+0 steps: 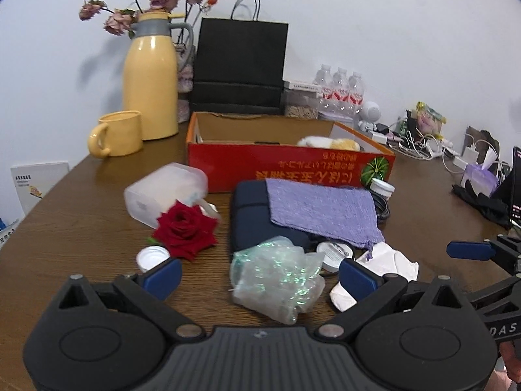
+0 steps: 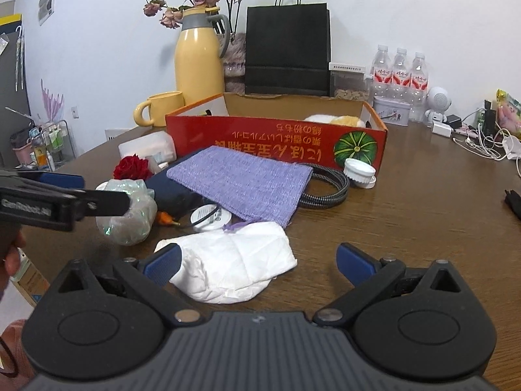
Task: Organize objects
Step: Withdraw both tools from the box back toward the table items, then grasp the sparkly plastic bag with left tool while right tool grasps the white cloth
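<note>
The wooden table was seen spread beneath both sets of jaws; the red cardboard box was set well ahead of them, open-topped; the purple cloth was laid between box and jaws, over a dark pouch; the left gripper was held wide, a crinkled plastic bag lying between its fingers; the right gripper was likewise spread wide, a crumpled white tissue resting just beside its left finger, ungripped.
</note>
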### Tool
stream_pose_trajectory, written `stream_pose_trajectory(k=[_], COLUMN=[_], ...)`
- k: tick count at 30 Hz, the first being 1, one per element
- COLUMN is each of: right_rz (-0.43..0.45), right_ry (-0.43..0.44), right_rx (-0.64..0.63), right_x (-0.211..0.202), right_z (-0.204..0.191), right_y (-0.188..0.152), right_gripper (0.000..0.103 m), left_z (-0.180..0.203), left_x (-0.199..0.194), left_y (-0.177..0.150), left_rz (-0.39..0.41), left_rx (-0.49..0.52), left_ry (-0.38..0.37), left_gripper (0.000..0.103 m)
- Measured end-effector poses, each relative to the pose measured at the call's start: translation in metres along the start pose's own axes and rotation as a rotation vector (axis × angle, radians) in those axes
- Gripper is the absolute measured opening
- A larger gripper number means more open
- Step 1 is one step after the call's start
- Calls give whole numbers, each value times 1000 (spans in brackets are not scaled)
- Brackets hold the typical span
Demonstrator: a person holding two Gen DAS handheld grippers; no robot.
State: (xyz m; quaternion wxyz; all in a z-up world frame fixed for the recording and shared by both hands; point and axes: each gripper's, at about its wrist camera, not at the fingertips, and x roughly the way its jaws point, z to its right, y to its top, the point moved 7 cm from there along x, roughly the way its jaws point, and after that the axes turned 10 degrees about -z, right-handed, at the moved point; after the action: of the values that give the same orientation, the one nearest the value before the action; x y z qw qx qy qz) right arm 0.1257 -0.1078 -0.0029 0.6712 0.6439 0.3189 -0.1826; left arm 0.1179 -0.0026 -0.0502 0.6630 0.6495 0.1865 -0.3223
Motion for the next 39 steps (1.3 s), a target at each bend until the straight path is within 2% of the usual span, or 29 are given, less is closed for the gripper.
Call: stream_pose_trajectory(k=[2, 3, 4, 5, 6, 7, 17, 26, 39], right_rz=[-5, -6, -7, -7, -7, -8, -23, -126, -50], right_ry=[0, -1, -1, -1, -1, 0, 25, 87, 81], right_rx=[1, 1, 1, 0, 0, 1, -10, -77, -119], right_x=[1, 1, 2, 2, 2, 2, 6, 36, 37], right_z=[0, 0, 0, 0, 0, 0, -3, -16, -20], right_y=[-1, -1, -1, -1, -1, -1, -3, 0, -7], right_gripper=[103, 103, 103, 103, 103, 103, 103, 103, 102], left_z=[2, 2, 2, 1, 1, 1, -12, -22, -23], left_x=[6, 8, 9, 10, 9, 9, -5, -11, -11], left_y=[-1, -1, -2, -3, -4, -5, -10, -13, -16], left_rz=[3, 5, 4, 0, -2, -5, 14, 11, 6], left_rx=[-9, -17, -27, -39, -45, -47, -81, -94, -93], left_ry=[-12, -20, -36, -54, -63, -70, -24, -8, -2], left_gripper=[101, 95, 83, 76, 60, 48, 45, 45, 45])
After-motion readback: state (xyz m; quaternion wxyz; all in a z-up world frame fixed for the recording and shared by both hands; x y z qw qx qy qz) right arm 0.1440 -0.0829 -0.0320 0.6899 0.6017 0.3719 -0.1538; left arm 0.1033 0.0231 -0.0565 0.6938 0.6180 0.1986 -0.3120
